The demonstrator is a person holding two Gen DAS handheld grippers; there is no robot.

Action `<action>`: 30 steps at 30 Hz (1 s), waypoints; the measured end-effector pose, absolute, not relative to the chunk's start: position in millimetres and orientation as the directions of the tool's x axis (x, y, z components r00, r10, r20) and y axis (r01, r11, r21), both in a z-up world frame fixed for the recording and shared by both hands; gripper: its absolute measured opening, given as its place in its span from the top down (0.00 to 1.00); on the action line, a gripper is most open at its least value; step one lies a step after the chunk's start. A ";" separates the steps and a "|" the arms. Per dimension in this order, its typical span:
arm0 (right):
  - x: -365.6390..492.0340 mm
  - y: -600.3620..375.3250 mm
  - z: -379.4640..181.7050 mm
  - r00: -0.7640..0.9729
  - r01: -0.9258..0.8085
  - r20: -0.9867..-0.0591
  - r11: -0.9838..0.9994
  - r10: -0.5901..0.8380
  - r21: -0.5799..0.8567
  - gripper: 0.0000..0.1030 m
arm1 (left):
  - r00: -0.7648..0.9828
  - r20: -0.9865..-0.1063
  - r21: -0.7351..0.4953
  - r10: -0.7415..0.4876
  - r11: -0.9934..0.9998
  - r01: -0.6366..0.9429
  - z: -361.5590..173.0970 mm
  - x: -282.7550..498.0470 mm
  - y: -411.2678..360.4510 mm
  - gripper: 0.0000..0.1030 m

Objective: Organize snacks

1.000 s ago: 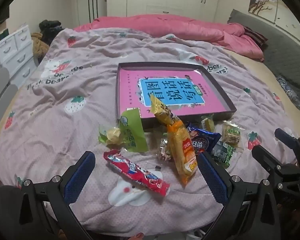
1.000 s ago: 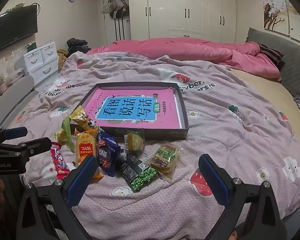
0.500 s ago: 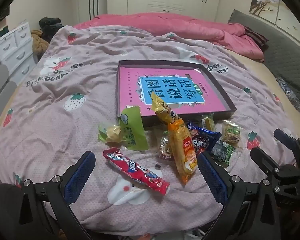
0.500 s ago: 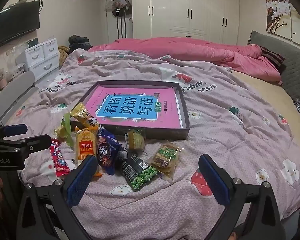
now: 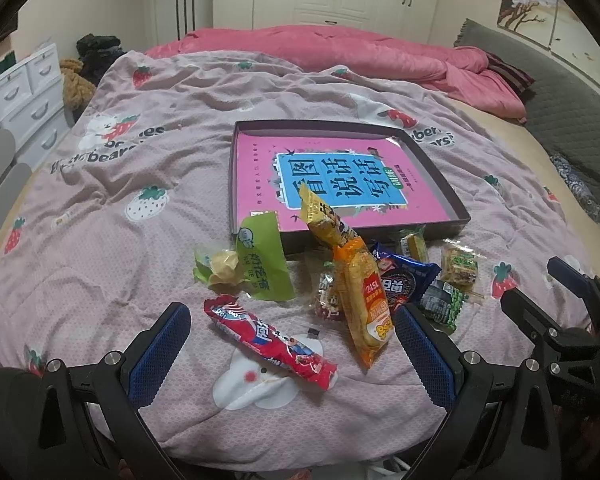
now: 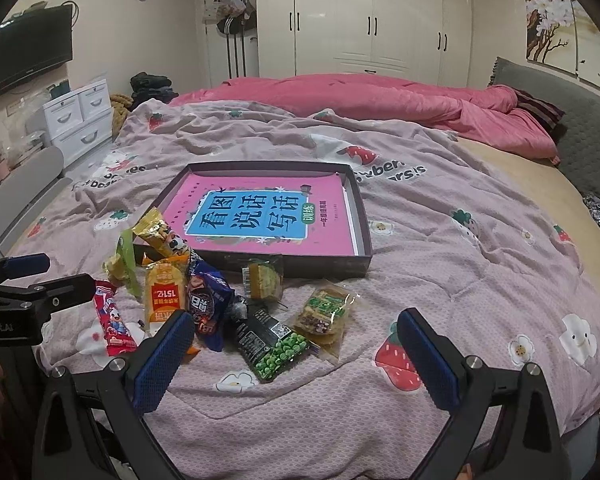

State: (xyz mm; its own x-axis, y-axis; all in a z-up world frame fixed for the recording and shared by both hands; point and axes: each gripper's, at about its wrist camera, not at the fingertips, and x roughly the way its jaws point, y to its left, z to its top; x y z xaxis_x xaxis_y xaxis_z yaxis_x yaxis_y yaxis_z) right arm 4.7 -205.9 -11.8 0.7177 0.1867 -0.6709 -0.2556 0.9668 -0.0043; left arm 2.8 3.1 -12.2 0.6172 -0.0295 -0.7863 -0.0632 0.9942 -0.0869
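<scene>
You are only starting: both your left gripper (image 5: pixel 288 350) and right gripper (image 6: pixel 292 354) are hovering spread and empty, while every snack packet (image 5: pixel 362 300) is lying on the bedspread (image 5: pixel 140 240) just before the shallow box (image 5: pixel 432 168), 0 inside.

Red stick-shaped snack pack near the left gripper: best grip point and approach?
Grip the long red pack across its narrow width near the middle, coming down from above with the left gripper, which is open and nearest. The pack lies flat and diagonal on the bedspread, apart from the other snacks, so the fingers likely need turning to straddle its long axis. The crimped ends look too thin.
</scene>
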 end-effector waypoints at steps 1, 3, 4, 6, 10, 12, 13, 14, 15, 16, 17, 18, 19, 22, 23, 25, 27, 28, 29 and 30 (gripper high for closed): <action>4.8 -206.0 -11.8 0.718 -0.255 -0.671 0.967 0.186 -0.004 0.01 | 0.618 -0.785 -0.086 -0.028 0.994 -0.065 -12.2 2.7 2.9 0.01; 4.8 -205.9 -11.9 0.718 -0.256 -0.670 0.967 0.187 -0.004 0.01 | 0.618 -0.785 -0.085 -0.027 0.994 -0.064 -12.4 2.7 2.9 0.01; 4.9 -205.9 -11.8 0.718 -0.256 -0.671 0.967 0.186 -0.005 0.01 | 0.618 -0.785 -0.085 -0.027 0.994 -0.065 -12.5 2.5 2.5 0.01; 5.3 -206.1 -12.1 0.718 -0.253 -0.672 0.967 0.184 -0.005 0.01 | 0.618 -0.785 -0.086 -0.029 0.994 -0.062 -12.2 2.9 3.4 0.01; 6.2 -208.1 -12.1 0.717 -0.248 -0.673 0.969 0.181 -0.003 0.01 | 0.619 -0.785 -0.084 -0.026 0.994 -0.065 -11.6 2.8 3.5 0.01; 6.2 -208.1 -11.9 0.717 -0.248 -0.673 0.969 0.182 -0.002 0.01 | 0.619 -0.785 -0.085 -0.027 0.994 -0.065 -11.1 3.0 3.7 0.01; 6.6 -208.1 -12.0 0.717 -0.249 -0.673 0.968 0.182 -0.004 0.01 | 0.619 -0.785 -0.085 -0.026 0.994 -0.066 -11.1 3.0 3.8 0.01; 6.3 -208.1 -12.0 0.717 -0.248 -0.674 0.969 0.181 -0.004 0.01 | 0.619 -0.785 -0.084 -0.025 0.994 -0.067 -11.1 3.0 3.9 0.01; 6.2 -208.2 -12.0 0.716 -0.248 -0.674 0.969 0.182 -0.002 0.01 | 0.617 -0.786 -0.085 -0.026 0.994 -0.067 -10.9 2.7 4.1 0.01; 6.5 -208.5 -11.9 0.716 -0.249 -0.674 0.969 0.182 -0.003 0.01 | 0.617 -0.787 -0.085 -0.027 0.994 -0.066 -10.8 2.5 4.5 0.01; 6.4 -208.5 -11.9 0.717 -0.248 -0.673 0.969 0.182 -0.003 0.01 | 0.616 -0.787 -0.085 -0.026 0.994 -0.067 -10.7 2.4 5.0 0.01; 6.5 -208.6 -11.8 0.717 -0.248 -0.673 0.969 0.182 -0.002 0.01 | 0.615 -0.788 -0.085 -0.026 0.994 -0.066 -10.7 2.2 5.0 0.01; 6.5 -208.2 -11.9 0.717 -0.248 -0.673 0.969 0.181 -0.004 0.01 | 0.616 -0.788 -0.085 -0.026 0.994 -0.067 -10.3 2.0 5.5 0.01; 6.2 -207.9 -12.0 0.717 -0.248 -0.673 0.969 0.181 -0.002 0.01 | 0.615 -0.788 -0.085 -0.026 0.994 -0.067 -10.5 2.0 5.5 0.01; 6.2 -207.9 -12.0 0.717 -0.248 -0.673 0.969 0.182 -0.002 0.01 | 0.615 -0.788 -0.084 -0.025 0.994 -0.067 -10.6 2.2 5.2 0.01; 6.3 -207.7 -12.1 0.716 -0.248 -0.674 0.969 0.182 -0.002 0.01 | 0.614 -0.789 -0.084 -0.026 0.994 -0.066 -10.3 1.8 5.9 0.01; 6.3 -207.7 -12.1 0.716 -0.249 -0.673 0.968 0.183 -0.002 0.01 | 0.614 -0.789 -0.083 -0.024 0.994 -0.067 -10.7 2.1 5.6 0.01; 6.3 -207.7 -12.1 0.716 -0.249 -0.673 0.969 0.183 -0.002 0.01 | 0.613 -0.789 -0.083 -0.025 0.994 -0.067 -10.6 2.0 5.9 0.01; 6.2 -207.7 -12.1 0.717 -0.248 -0.673 0.969 0.181 -0.003 0.01 | 0.613 -0.789 -0.084 -0.025 0.994 -0.067 -10.8 2.0 5.7 0.01; 6.2 -207.9 -12.1 0.717 -0.248 -0.673 0.969 0.183 -0.002 0.01 | 0.613 -0.790 -0.083 -0.025 0.994 -0.067 -10.9 2.1 5.9 0.01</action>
